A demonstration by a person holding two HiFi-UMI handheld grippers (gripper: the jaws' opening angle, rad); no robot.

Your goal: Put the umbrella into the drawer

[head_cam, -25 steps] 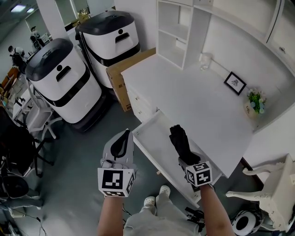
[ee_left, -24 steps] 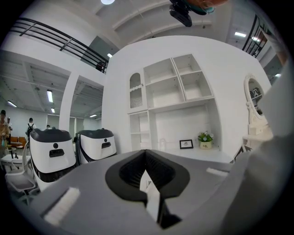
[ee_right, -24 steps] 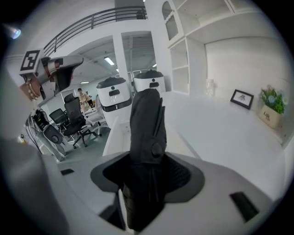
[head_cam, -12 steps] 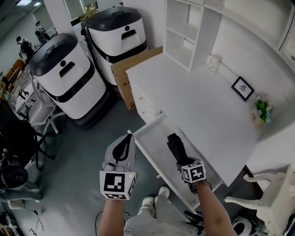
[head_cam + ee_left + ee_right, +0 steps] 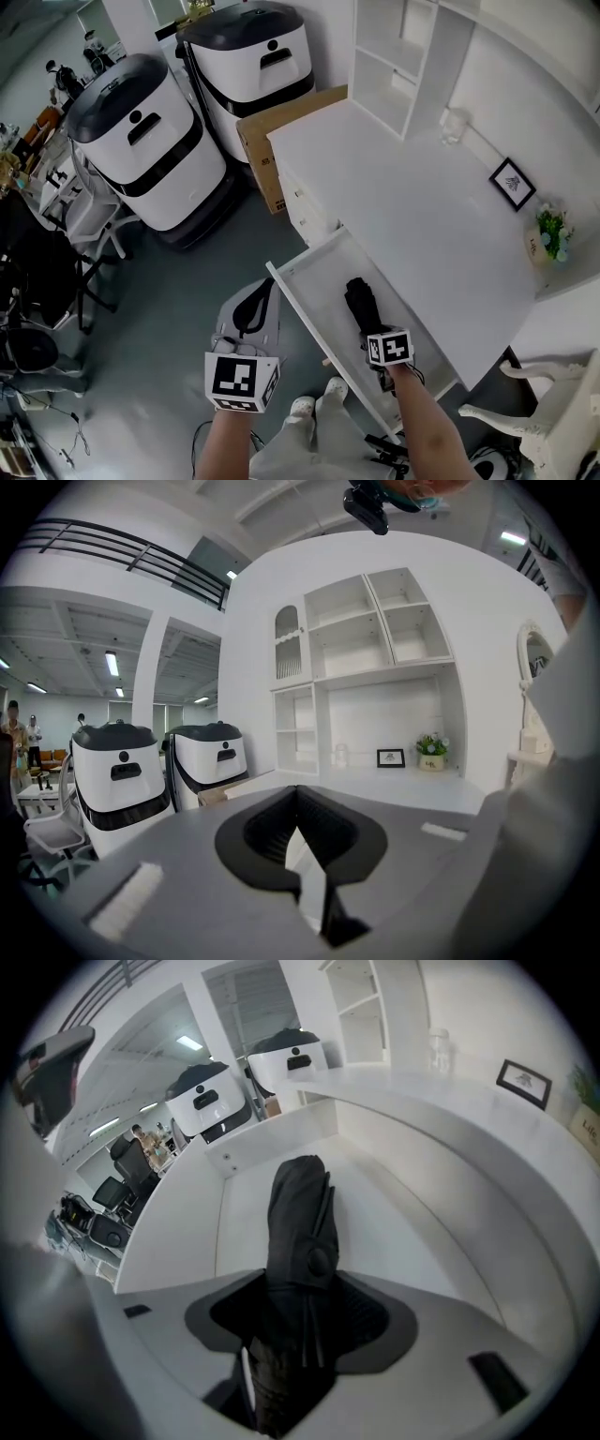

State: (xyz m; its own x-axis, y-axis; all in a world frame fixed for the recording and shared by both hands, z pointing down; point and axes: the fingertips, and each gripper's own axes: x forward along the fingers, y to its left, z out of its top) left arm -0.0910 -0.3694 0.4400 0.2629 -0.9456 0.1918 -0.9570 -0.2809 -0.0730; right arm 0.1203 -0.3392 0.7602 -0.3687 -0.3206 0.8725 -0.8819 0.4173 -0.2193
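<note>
Right gripper [image 5: 372, 328] clamped on folded black umbrella [image 5: 357, 298]. Umbrella tilted tip-down inside open drawer [image 5: 320, 277], contact with drawer floor unclear. Left gripper [image 5: 257, 295] just outside drawer front, jaws together, empty.

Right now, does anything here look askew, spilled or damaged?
Nothing stands out. The folded umbrella is gripped by the right gripper, pointing into the open drawer.

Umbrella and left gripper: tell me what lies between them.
Head view: the drawer's front wall and bare drawer floor lie between the left gripper and the umbrella.
</note>
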